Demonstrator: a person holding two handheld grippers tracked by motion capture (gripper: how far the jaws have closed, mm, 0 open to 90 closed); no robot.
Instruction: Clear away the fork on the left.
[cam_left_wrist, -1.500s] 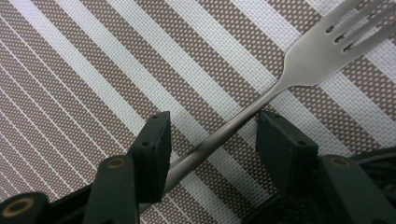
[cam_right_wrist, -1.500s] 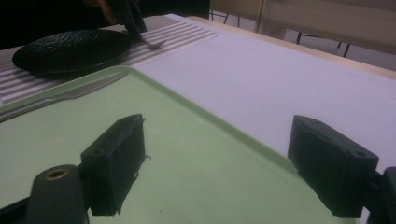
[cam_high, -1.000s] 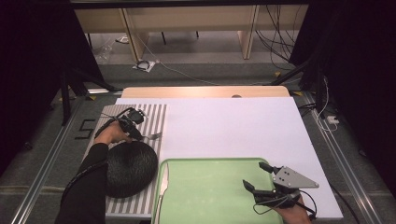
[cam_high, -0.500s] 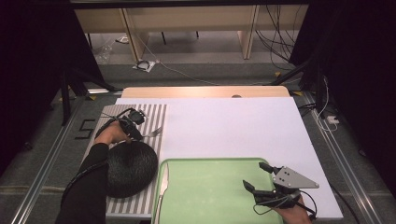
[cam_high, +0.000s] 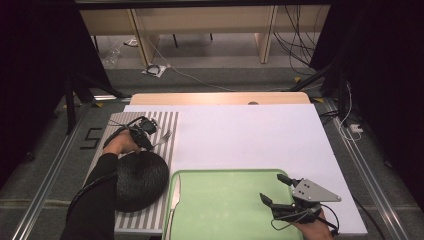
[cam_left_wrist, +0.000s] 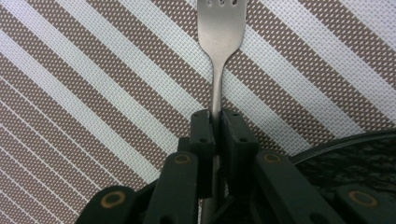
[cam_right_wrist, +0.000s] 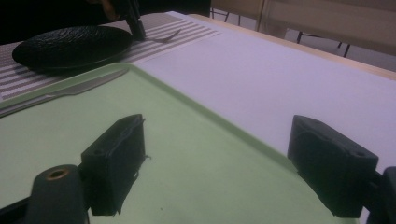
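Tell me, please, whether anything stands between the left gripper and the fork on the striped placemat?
Nothing does. The left gripper already has its jaws closed on the handle of the fork, whose tines lie over the striped placemat. The black plate sits beside it, nearer the person, not in between.

Left gripper (cam_left_wrist: 214, 122) clamped — right gripper (cam_right_wrist: 233, 163) (agape)

White-topped table (cam_high: 250, 135), striped placemat (cam_high: 167, 131) at its left, green tray (cam_high: 225, 200) on the near edge

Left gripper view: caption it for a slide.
Left gripper clamps a fork's handle over the striped placemat, beside a black plate.
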